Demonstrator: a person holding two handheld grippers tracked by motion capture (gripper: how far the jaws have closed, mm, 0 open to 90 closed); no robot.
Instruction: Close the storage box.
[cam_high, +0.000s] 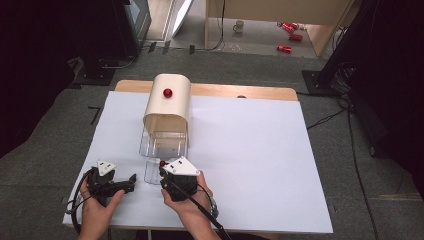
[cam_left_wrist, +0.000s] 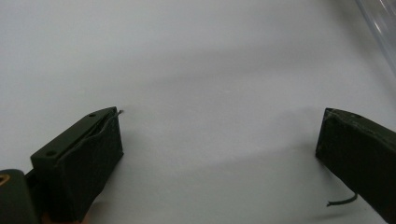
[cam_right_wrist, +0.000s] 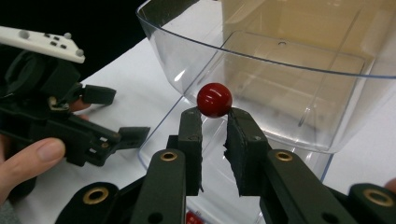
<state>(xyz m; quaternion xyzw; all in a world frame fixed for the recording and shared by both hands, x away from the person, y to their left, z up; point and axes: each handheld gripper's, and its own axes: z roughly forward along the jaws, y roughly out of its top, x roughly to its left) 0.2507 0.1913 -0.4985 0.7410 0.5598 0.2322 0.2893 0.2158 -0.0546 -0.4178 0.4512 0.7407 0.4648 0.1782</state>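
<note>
High view: white sheet (cam_high: 250, 165) on table, grey carpet | left tongs (cam_left_wrist: 219, 140) open | right tongs (cam_right_wrist: 215, 122) grip red knob (cam_right_wrist: 214, 100)

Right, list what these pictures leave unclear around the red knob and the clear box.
- High view: the right tongs tips and most of the red knob sit under the gripper's grey plate.
- Right gripper view: the knob hides its own join to the clear lid, cut off below.
- Left gripper view: the clear box is a blurred sliver at the edge beyond the open left tongs.
</note>
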